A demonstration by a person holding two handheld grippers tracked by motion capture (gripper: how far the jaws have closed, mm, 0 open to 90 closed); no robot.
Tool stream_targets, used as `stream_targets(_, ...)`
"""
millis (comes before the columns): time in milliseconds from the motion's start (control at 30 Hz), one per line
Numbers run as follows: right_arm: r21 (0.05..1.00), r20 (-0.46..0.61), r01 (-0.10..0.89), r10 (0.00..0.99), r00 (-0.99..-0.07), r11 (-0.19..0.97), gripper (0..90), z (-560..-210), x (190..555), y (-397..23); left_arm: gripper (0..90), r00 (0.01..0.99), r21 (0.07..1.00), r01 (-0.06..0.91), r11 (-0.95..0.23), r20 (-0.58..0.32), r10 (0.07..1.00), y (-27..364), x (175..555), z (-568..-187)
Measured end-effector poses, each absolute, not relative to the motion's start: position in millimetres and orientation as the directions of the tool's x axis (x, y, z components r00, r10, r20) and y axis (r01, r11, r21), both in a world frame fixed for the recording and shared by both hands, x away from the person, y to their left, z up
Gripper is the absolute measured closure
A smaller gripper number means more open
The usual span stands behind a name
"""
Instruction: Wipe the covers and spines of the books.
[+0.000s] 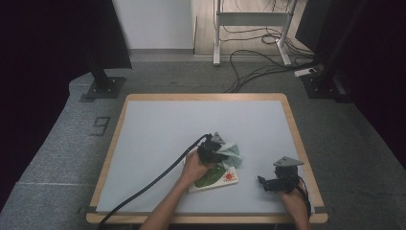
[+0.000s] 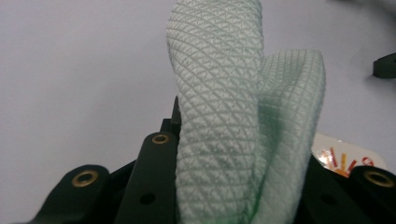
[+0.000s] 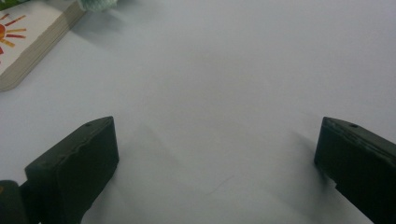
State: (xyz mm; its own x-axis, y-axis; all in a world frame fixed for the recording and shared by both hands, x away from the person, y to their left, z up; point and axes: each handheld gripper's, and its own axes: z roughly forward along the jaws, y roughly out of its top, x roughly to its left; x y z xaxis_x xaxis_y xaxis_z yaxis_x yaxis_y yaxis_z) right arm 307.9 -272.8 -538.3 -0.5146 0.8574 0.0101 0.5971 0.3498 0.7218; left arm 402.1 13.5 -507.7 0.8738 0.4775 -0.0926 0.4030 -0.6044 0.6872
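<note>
Cloth (image 2: 233, 116) pinched between left gripper (image 2: 233, 205) fingers (image 2: 154, 182), bulging beyond them

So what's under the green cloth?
The pale green waffle-textured cloth hangs over a flat picture board with a leaf and red sun. The board's part under the cloth and hand is hidden.

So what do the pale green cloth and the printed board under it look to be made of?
The cloth looks like a soft woven or knit textile, matt, with a raised diamond waffle texture; it folds limply in the left gripper. The board seems thick layered card or thin wood: its pale edge shows stacked plies, and its printed face looks smooth.
</note>
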Motion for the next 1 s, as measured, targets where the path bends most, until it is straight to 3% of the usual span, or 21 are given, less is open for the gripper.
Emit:
stream_targets(467,0.723,0.006,0.594,0.857,-0.516,0.353,0.0,-538,307,-273,72.7,0.897,0.678,0.375,-0.632,-0.094,0.432,15,384,-508)
stream_targets(1000,0.725,0.004,0.591,0.856,-0.517,0.354,0.0,-538,307,-272,72.4,0.884,0.666,0.399,-0.631,-0.096,0.458,61,372,-505)
